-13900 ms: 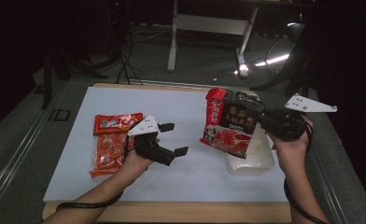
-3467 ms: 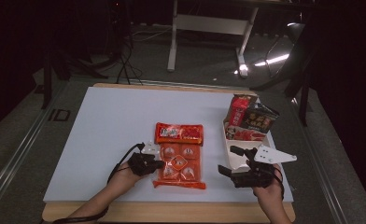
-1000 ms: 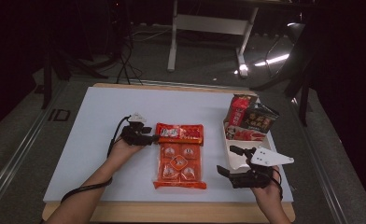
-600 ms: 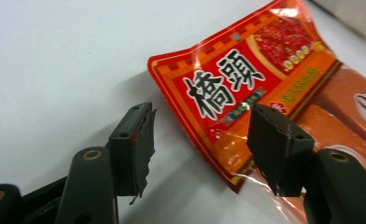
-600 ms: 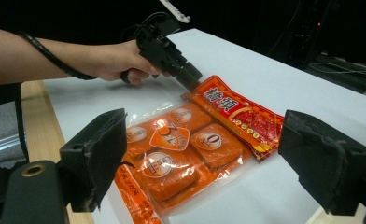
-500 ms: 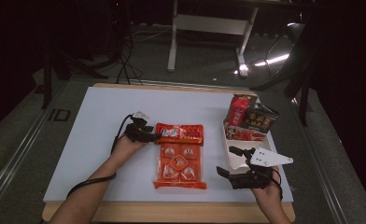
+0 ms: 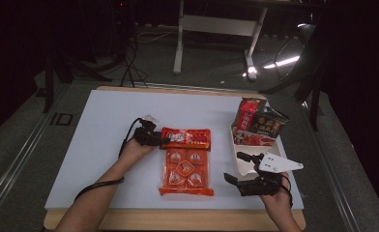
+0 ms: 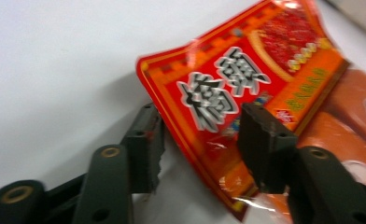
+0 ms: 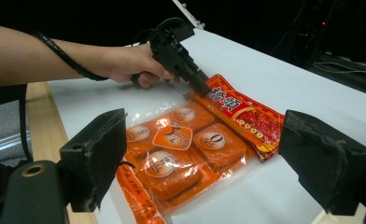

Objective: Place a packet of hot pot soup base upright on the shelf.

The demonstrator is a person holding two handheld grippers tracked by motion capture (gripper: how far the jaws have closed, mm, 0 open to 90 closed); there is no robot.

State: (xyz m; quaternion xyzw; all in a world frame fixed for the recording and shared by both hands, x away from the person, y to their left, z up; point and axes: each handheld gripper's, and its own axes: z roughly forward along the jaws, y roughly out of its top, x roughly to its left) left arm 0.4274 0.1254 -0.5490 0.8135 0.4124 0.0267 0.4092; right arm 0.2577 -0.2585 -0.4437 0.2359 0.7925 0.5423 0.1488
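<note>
At the red packet's (image 7: 186, 137) left end, the left tool (image 8: 197, 140) straddles its corner, jaws apart; closing comes next. Right tool (image 7: 240, 167) waits open, empty.

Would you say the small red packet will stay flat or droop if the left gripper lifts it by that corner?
It will probably droop: the small red packet is a thin, glossy pouch whose edge already curls off the table. The film may slip between the left gripper jaws, which straddle only its corner. It looks light, so lifting should be easy.

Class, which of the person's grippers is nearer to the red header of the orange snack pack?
Left. The left gripper straddles the red header's edge, jaws open; the right gripper hangs open off the pack's lower right.
</note>
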